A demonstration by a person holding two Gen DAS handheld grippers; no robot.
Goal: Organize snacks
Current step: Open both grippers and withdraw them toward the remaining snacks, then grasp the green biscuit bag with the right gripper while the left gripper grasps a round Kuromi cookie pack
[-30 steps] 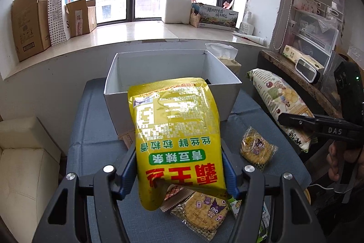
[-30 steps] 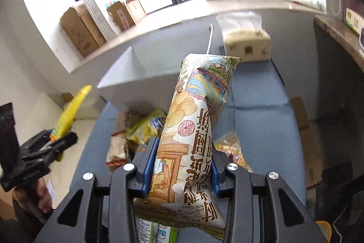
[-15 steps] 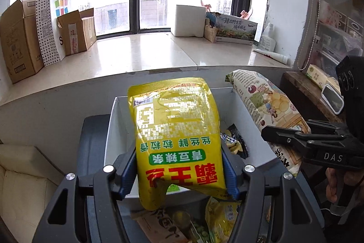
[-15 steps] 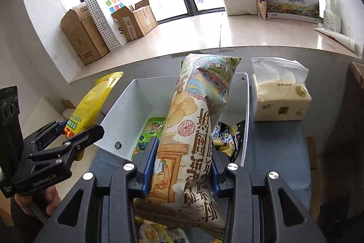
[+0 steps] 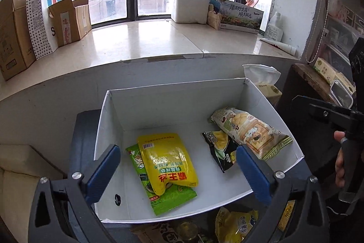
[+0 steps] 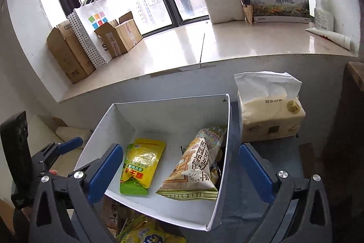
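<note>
window sill behind, one white box (image 5: pixel 109 129) holding four snack packs, left gripper (image 5: pixel 177 165) and right gripper (image 6: pixel 179 167) both wide open, empty

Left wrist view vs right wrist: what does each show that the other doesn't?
Left wrist only: the green packet spread out under the yellow bag, the black snack bag in full, and the right gripper's fingers.

Right wrist only: the whole tissue pack beside the white box.

Both: the box holding the yellow bag and the chip bag; grippers open, empty.
</note>
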